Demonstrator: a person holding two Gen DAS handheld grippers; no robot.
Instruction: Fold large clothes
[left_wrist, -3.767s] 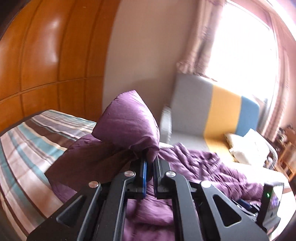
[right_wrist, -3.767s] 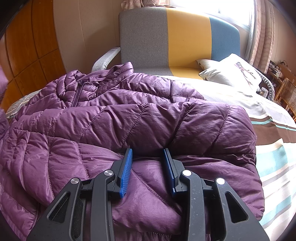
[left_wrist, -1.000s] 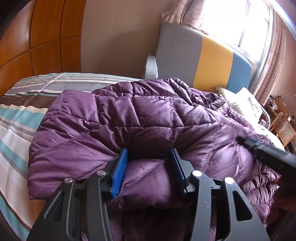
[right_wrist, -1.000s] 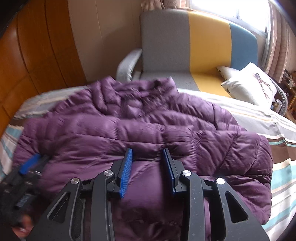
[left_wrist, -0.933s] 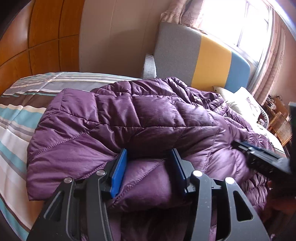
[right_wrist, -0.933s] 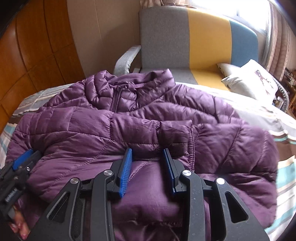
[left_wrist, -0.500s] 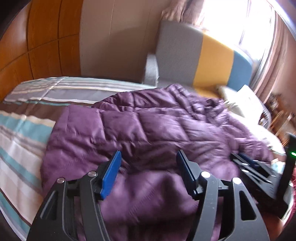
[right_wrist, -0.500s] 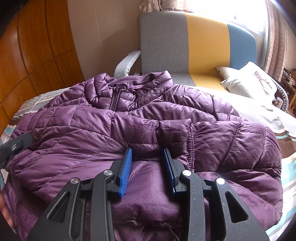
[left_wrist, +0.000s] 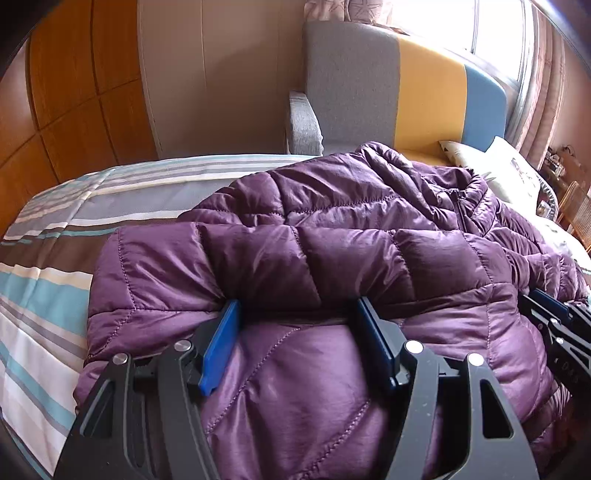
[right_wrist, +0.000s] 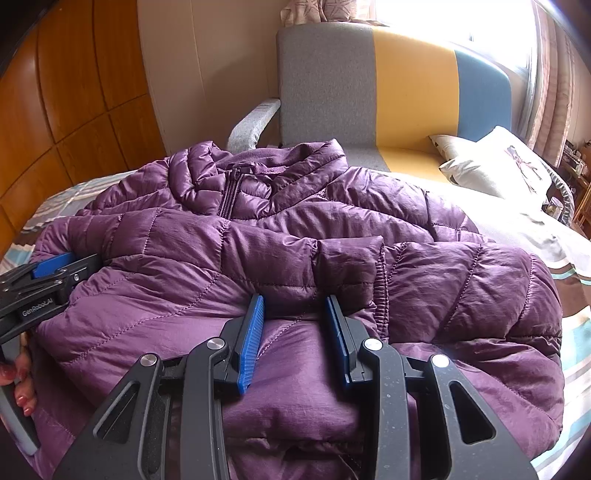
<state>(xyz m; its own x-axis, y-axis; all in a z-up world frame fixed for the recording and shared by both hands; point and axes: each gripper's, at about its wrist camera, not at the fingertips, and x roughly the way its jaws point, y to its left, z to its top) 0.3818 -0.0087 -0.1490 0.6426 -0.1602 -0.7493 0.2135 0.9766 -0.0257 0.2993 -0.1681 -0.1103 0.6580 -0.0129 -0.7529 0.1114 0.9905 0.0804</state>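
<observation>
- Our left claw (left_wrist: 297, 325) is opening, its pads spread around a bulge of the purple jacket (left_wrist: 332, 258), no longer pinching it.
- Our right claw (right_wrist: 295, 319) stays clamped on the folded lower edge.
- The jacket lies across the bed (left_wrist: 48, 258), its length running between both claws.
- Only the right view shows the collar and zip head-on.

Both views are fisheye, each looking forward and downward along its own 2 fingers, close over the purple jacket (left_wrist: 332, 258) on the striped bed (left_wrist: 44, 295); the left wrist view sits toward the jacket's left side, the right wrist view nearer its right; both share the jacket, the sofa (right_wrist: 369, 92) (grey, yellow, blue) and the wooden wall (left_wrist: 74, 92); each catches the other gripper at its edge.
</observation>
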